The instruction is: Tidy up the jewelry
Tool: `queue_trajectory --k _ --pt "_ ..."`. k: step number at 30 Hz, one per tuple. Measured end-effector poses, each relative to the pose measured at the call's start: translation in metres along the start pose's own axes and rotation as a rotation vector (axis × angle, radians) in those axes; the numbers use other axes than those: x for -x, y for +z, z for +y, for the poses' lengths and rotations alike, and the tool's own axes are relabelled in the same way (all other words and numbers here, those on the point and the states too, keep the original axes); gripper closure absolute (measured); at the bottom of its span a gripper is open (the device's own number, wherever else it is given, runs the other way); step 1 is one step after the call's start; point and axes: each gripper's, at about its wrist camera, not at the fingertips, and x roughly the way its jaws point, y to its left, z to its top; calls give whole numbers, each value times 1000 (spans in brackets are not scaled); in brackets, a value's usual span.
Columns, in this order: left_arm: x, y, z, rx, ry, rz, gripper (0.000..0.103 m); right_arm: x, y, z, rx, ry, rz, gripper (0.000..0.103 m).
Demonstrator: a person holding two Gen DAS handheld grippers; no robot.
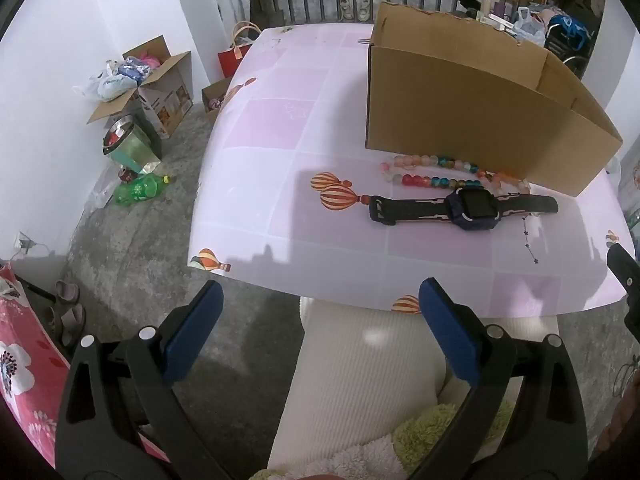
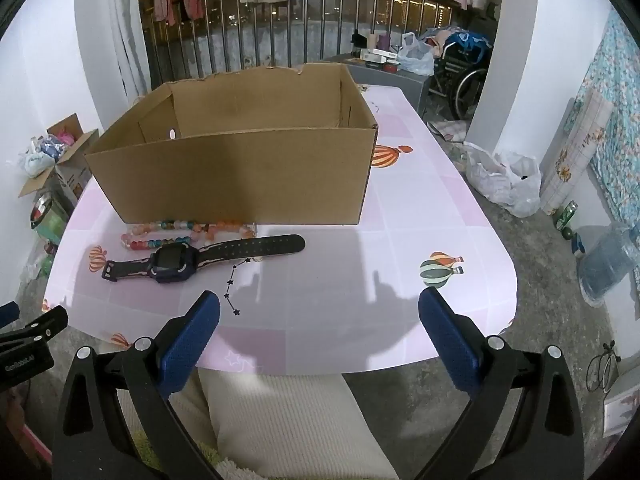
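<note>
A dark blue watch [image 1: 464, 205] [image 2: 188, 262] lies flat on the pink table [image 1: 304, 184] [image 2: 404, 240], in front of an open cardboard box [image 1: 476, 108] [image 2: 240, 168]. A string of coloured beads [image 1: 436, 172] [image 2: 180, 234] lies between watch and box. My left gripper [image 1: 320, 316] is open and empty, held off the table's near edge. My right gripper [image 2: 320, 320] is open and empty, over the table's near edge, right of the watch. A part of the right gripper shows at the right edge of the left wrist view [image 1: 626, 280].
The person's lap in white trousers [image 1: 360, 380] [image 2: 288, 420] is below both grippers. Boxes and bags [image 1: 140, 80] and a green bottle [image 1: 140, 192] lie on the floor to the left. A plastic bag [image 2: 504, 184] and a water jug [image 2: 612, 260] are on the right.
</note>
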Motion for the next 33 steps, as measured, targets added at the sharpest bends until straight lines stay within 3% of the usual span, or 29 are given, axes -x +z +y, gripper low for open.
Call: queue_trajectory --k 33 --pt "3 4 -5 1 -2 -8 8 3 4 4 6 1 -9 6"
